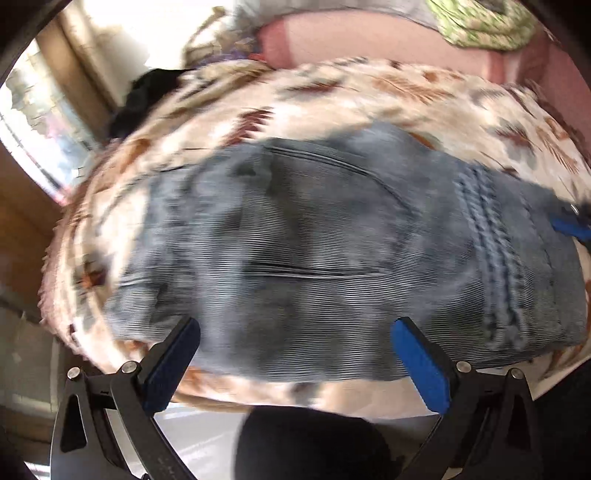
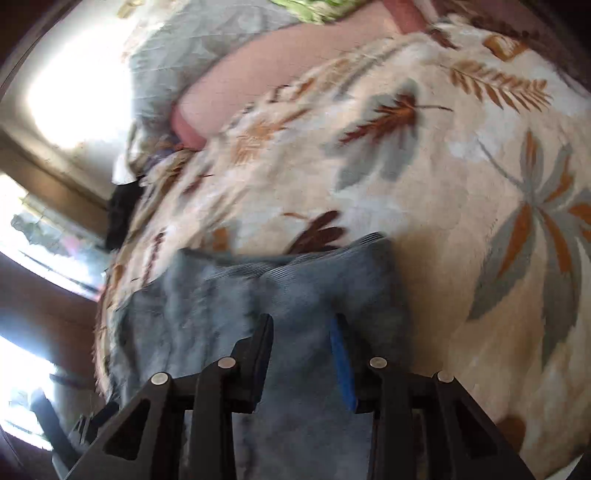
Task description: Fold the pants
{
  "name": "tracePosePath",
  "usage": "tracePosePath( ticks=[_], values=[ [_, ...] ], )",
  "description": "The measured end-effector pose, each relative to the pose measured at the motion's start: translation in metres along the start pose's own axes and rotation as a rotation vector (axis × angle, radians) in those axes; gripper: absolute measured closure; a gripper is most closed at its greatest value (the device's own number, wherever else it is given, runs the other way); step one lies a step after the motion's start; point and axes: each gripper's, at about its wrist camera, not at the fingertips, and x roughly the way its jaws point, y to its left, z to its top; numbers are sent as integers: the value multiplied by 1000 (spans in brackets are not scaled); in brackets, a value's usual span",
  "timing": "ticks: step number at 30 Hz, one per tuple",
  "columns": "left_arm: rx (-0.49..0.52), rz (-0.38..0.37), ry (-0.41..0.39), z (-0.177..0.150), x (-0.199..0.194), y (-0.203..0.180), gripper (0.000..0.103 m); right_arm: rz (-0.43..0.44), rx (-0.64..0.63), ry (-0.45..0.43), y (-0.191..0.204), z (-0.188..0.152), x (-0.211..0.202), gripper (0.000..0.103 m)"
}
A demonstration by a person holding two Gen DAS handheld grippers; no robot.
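A leaf-patterned blanket (image 2: pixel 424 177) covers the bed, with a pink pillow (image 1: pixel 369 40) and a green-patterned cloth (image 1: pixel 484 26) at its far end and a dark garment (image 1: pixel 147 99) at its window-side edge; both views are motion-blurred; the grey-blue pants (image 1: pixel 314 251) lie bunched on the blanket, pocket seams up; the left gripper (image 1: pixel 295 365) is spread wide above them; the right gripper (image 2: pixel 301 354) straddles the fabric, though whether it pinches is unclear.

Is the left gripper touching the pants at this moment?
Cannot tell. In the left wrist view the left gripper stands wide open at the near edge of the blue-grey pants, but motion blur hides whether its fingers rest on the fabric.
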Motion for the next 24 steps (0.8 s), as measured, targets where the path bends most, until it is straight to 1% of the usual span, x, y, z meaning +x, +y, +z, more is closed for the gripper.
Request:
tracePosePath(
  ticks=[5, 8, 11, 14, 17, 21, 23, 24],
  values=[
    [-48, 74, -105, -6, -32, 34, 0, 36, -117, 14, 44, -32, -15, 67],
    [-58, 96, -162, -6, -46, 48, 0, 29, -178, 18, 62, -51, -18, 67],
    [-68, 101, -204, -9, -59, 59, 0, 21, -225, 24, 77, -62, -22, 67],
    [-77, 91, -221, -9, -68, 66, 0, 22, -246, 28, 88, -70, -24, 67],
    [-84, 80, -235, -10, -73, 69, 0, 4, -268, 37, 96, -76, -21, 67],
    [-90, 69, -235, -12, -71, 71, 0, 8, -278, 81, 101, -86, -8, 67],
    [-94, 65, -230, -13, -69, 71, 0, -7, -292, 123, 102, -94, 7, 67],
    [-98, 63, -226, -13, -67, 72, 0, -33, -301, 154, 101, -99, 17, 66]
  ],
)
